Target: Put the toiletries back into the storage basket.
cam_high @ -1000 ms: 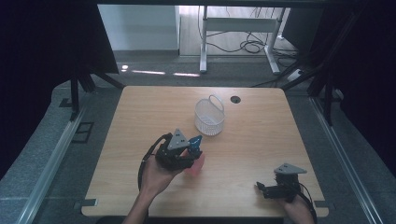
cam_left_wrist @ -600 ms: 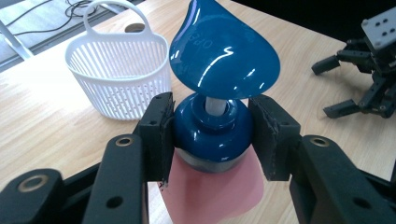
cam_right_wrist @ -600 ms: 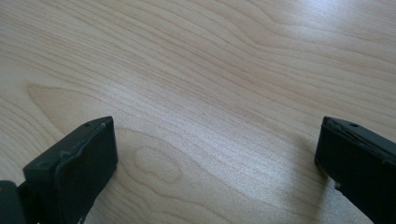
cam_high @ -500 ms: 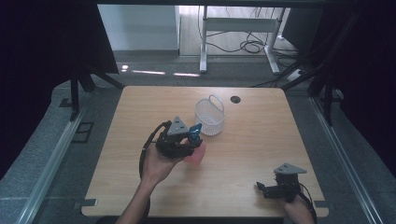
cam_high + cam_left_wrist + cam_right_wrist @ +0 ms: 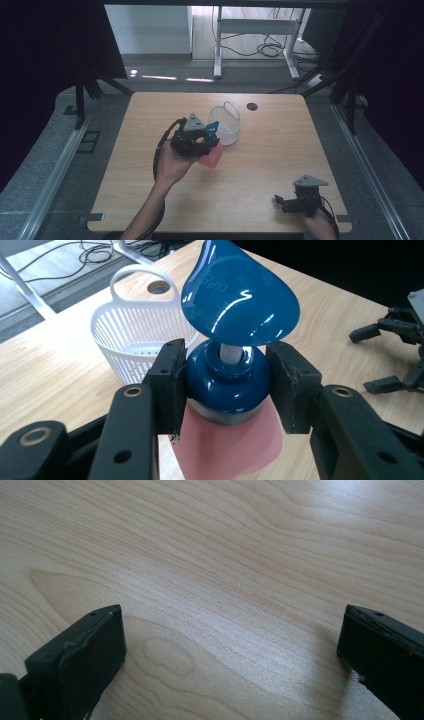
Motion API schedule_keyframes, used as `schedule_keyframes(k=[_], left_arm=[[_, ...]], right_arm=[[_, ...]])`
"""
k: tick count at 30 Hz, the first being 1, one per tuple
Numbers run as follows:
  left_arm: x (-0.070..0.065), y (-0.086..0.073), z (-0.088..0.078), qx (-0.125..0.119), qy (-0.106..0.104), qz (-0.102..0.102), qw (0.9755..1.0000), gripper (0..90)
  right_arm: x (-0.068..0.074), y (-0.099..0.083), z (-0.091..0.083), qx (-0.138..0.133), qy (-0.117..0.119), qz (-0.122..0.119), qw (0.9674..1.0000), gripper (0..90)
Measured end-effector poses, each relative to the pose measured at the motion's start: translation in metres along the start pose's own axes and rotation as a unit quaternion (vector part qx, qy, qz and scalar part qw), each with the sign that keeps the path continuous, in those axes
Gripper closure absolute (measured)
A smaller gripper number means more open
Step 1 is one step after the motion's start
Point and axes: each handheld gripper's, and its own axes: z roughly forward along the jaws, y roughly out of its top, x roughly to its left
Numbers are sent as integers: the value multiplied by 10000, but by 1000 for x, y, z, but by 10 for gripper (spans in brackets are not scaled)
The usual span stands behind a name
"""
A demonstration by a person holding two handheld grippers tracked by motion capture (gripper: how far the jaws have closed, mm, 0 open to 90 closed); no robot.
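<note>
Now the left gripper [image 5: 225,385], pinching the pump bottle [image 5: 227,365], nears the basket [image 5: 224,123]; right jaws spread.

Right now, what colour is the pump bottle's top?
Glossy blue pump top on a pink bottle, clearest in the left gripper view.

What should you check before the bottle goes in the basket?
1. Left gripper shut on bottle collar: ok.
2. Bottle lifted off the table: ok.
3. Basket upright, nothing seen inside: ok.
4. Bottle over the basket: not ok, it hangs beside it.
5. Right gripper out of the way, open, at the near edge: ok.
6. Bottle fits the basket: cannot tell.
</note>
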Motion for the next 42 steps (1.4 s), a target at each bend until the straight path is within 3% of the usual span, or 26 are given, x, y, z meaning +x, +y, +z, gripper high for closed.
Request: schedule_keyframes(k=[22, 42], left_arm=[[21, 37, 11, -165, 83, -231, 9996, 530], [39, 68, 32, -280, 464, -283, 9981, 530]], right_arm=[[0, 0, 0, 0, 14, -13, 10000, 0], [1, 1, 1, -8, 38, -31, 10000, 0]])
